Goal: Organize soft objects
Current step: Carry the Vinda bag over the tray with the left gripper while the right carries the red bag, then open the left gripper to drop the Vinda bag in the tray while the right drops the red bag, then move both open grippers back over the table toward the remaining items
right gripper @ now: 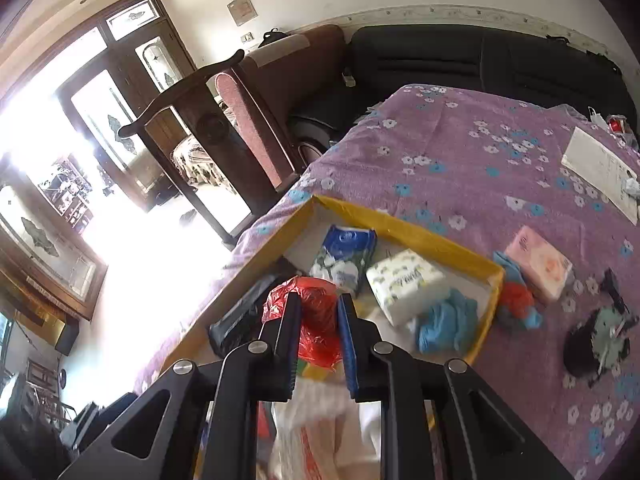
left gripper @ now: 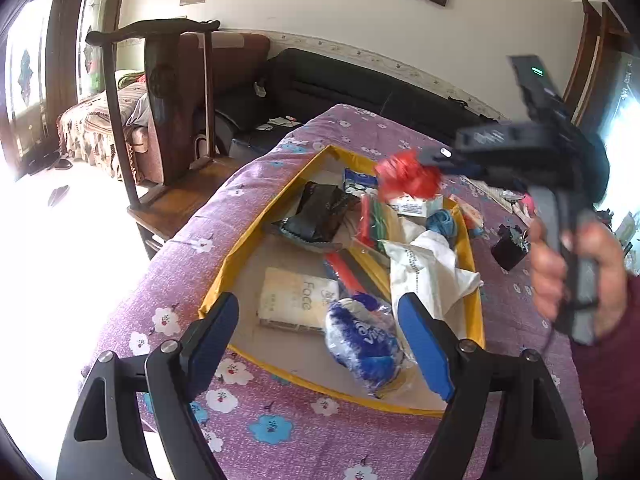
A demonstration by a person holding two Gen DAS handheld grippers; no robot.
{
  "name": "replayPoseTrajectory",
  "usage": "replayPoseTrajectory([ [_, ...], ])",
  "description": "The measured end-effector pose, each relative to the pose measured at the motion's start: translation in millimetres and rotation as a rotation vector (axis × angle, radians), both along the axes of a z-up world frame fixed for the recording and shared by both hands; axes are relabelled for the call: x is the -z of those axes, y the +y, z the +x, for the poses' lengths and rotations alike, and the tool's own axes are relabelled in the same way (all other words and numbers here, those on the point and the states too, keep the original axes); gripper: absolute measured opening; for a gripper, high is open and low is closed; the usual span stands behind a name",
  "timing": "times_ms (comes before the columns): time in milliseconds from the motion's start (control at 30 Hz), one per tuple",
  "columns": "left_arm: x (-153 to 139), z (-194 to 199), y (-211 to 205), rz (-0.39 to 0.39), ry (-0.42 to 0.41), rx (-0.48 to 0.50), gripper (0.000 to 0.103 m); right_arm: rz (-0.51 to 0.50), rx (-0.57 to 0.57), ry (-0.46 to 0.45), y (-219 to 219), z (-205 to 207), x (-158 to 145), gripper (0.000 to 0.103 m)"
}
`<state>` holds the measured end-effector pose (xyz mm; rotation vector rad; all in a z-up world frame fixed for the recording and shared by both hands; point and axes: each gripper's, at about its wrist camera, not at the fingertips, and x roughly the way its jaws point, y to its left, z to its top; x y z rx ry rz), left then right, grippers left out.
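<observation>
A shallow box with a yellow rim (left gripper: 256,232) (right gripper: 400,222) lies on the purple flowered cloth (left gripper: 260,440). It holds tissue packs, plastic bags and cloths. My left gripper (left gripper: 320,336) hangs open over its near end, and a blue-and-white packet (left gripper: 364,340) lies in the box below and between the pads, untouched. My right gripper (right gripper: 318,320) (left gripper: 432,158) is shut on a crumpled red plastic bag (right gripper: 316,312) (left gripper: 404,176) above the box. A hand (left gripper: 560,272) holds that gripper's handle.
Outside the box's right rim lie a pink tissue pack (right gripper: 538,264), a red-and-blue bundle (right gripper: 516,300), a black object (right gripper: 600,340) and a white paper (right gripper: 600,172). A dark wooden chair (left gripper: 168,92) stands left of the table, with a black sofa (left gripper: 360,84) behind.
</observation>
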<state>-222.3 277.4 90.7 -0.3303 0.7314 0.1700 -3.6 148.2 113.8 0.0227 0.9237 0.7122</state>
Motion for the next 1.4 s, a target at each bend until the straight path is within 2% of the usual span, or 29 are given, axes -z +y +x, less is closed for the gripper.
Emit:
replayPoseTrajectory([
  [100,3.9,-2.7,5.8,-0.004,0.01,0.0,0.081,-0.03,0.022,0.011,32.5,30.8,6.7,0.02],
  [233,6.9,-4.6,13.5,0.002,0.02,-0.004,0.081,-0.027,0.017,0.099,63.5,64.4,25.8,0.02],
  [367,11.8,2.0,18.4,-0.014,0.031,-0.003,0.082,-0.001,0.017,0.169,77.7,84.9,46.2,0.028],
  [467,11.9,5.3,13.7,-0.016,0.021,0.025,0.083,-0.026,0.051,0.156,71.9,84.9,50.2,0.031],
  [533,12.0,8.7,8.9,-0.005,0.018,0.042,0.085,-0.035,0.056,0.115,59.4,77.2,40.8,0.034],
  [700,5.8,15.2,-7.9,0.025,-0.002,0.07,0.085,-0.028,0.035,-0.033,7.2,32.8,3.9,0.068],
  [767,-0.3,16.7,-20.4,0.058,-0.017,0.082,0.085,-0.027,0.038,-0.085,-22.2,8.5,-5.6,0.074],
  [867,-9.2,18.9,-45.1,0.13,-0.03,0.095,0.086,-0.047,0.061,-0.143,-64.6,-21.8,-10.3,0.076],
  [933,-14.4,21.5,-64.4,0.198,-0.029,0.087,0.092,-0.077,0.088,-0.17,-91.6,-38.3,-8.2,0.077],
  [1033,-20.6,27.5,-94.1,0.312,-0.016,0.037,0.097,-0.122,0.131,-0.181,-130.2,-58.5,1.4,0.078],
  [1133,-23.9,31.3,-122.8,0.421,-0.006,-0.013,0.099,-0.125,0.147,-0.177,-156.7,-73.2,12.3,0.078],
  [1400,-21.0,38.6,-160.1,0.455,0.052,-0.011,0.099,-0.152,0.123,-0.232,-188.7,-107.7,15.7,0.08],
])
